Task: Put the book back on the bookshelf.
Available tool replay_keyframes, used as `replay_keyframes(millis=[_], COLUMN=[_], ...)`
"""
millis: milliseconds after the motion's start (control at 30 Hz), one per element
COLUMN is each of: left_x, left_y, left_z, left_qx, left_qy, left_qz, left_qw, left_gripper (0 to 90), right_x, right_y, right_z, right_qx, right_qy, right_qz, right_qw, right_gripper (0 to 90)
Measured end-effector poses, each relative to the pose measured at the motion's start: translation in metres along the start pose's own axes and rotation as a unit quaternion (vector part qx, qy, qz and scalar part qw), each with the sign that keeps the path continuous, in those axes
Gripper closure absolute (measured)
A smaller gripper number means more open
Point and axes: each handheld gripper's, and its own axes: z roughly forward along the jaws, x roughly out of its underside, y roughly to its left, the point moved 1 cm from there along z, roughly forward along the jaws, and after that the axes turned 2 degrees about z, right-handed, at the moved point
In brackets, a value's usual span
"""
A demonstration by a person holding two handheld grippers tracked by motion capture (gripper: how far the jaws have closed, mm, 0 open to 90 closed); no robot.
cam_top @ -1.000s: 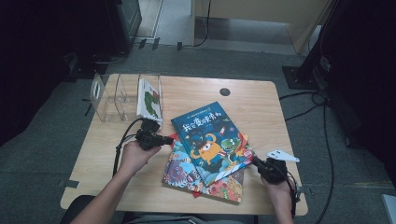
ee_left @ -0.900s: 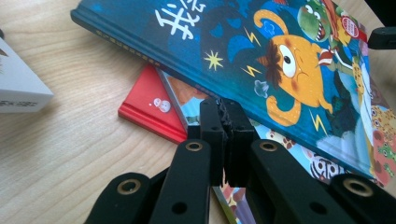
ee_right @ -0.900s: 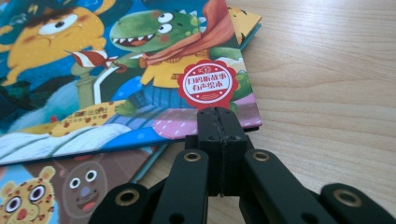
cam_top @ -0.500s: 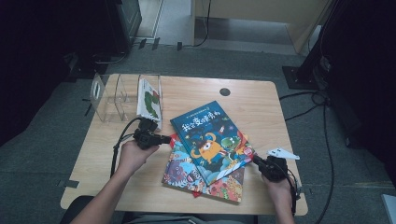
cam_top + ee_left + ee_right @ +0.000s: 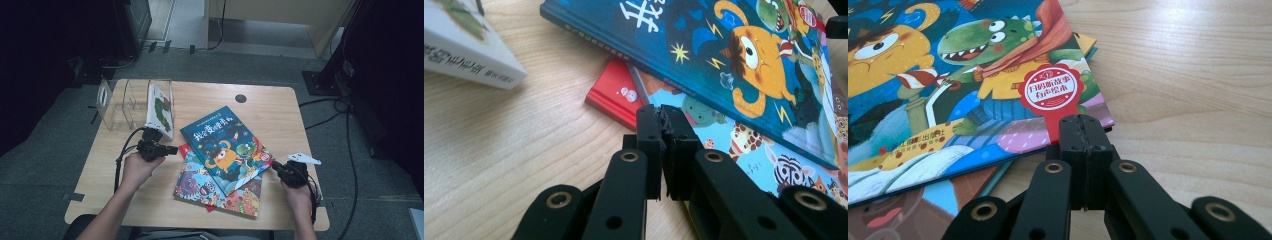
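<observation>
Books are stacked mid-table, a blue picture book (image 5: 226, 146) laid on top. The left gripper (image 5: 170, 149) is kept closed and empty by the stack's left edge; the right gripper (image 5: 276, 167), jaws pressed together on nothing, is held at the blue book's right corner.

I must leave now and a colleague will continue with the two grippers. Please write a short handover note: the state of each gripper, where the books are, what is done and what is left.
Left gripper: shut, empty, at the left edge of the book pile.
Right gripper: shut, empty, at the lower right corner of the blue book.
Books: the blue book lies on top of a colourful book and a red book, flat on the table.
Done: one white book stands in the clear rack.
Left, probably: pick up the pile's books one by one and stand them in the rack.
</observation>
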Motion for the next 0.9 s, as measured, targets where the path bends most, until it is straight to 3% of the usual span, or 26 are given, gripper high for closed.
replay_keyframes(millis=[567,900], left_x=[0.012,0.017], left_y=[0.006,0.005], left_z=[-0.001,0.003], left_qx=[-0.02,-0.026], left_qy=[-0.005,-0.004], left_qz=[-0.016,-0.014], left_qw=[0.9997,0.9995], left_gripper=[88.1,77.1], right_x=[-0.016,-0.027], right_y=[-0.01,-0.015], right_z=[0.016,0.029], right_qx=[0.001,0.002], right_qy=[-0.005,-0.011], right_qz=[0.003,0.013], right_qw=[1.0,0.9998], right_gripper=[89.9,90.0])
